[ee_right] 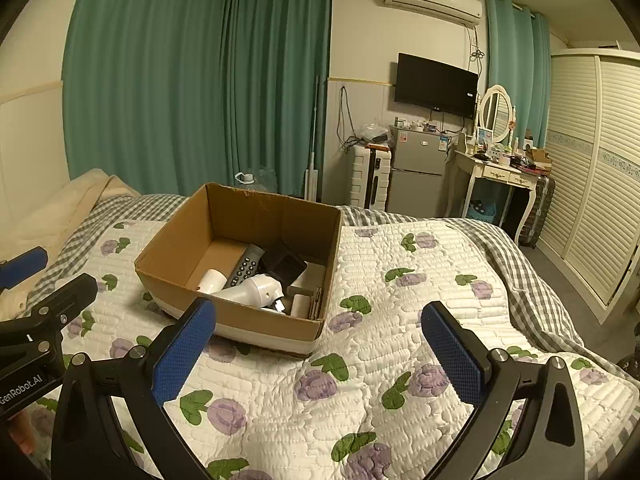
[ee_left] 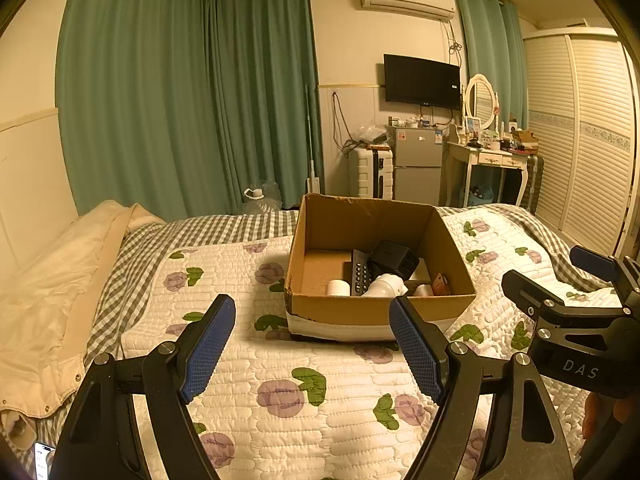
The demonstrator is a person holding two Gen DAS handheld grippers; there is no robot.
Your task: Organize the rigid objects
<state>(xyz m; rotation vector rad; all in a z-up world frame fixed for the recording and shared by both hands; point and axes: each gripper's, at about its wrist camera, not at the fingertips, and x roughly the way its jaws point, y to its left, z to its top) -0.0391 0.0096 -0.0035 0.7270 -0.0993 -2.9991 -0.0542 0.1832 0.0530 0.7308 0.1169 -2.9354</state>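
An open cardboard box [ee_left: 320, 240] [ee_right: 176, 240] stands on the floral quilt. Inside lie a dark remote with buttons [ee_left: 361, 272] [ee_right: 246, 266], a black charger block [ee_left: 390, 258] [ee_right: 284, 265], a white bottle-like object [ee_left: 382, 286] [ee_right: 256, 290], a white cup [ee_left: 338, 287] [ee_right: 212, 280] and small items at the right. My left gripper [ee_left: 312, 344] is open and empty, just short of the box. My right gripper [ee_right: 318, 354] is open and empty, to the right front of the box; it shows at the right in the left wrist view [ee_left: 560, 280].
The quilt [ee_left: 280, 380] [ee_right: 400, 300] covers the bed. A cream duvet [ee_left: 52, 300] lies at the left. A phone [ee_left: 42, 460] lies at the lower left. Beyond the bed stand a suitcase [ee_left: 370, 172], a small fridge [ee_left: 418, 166] and a dressing table [ee_left: 492, 156].
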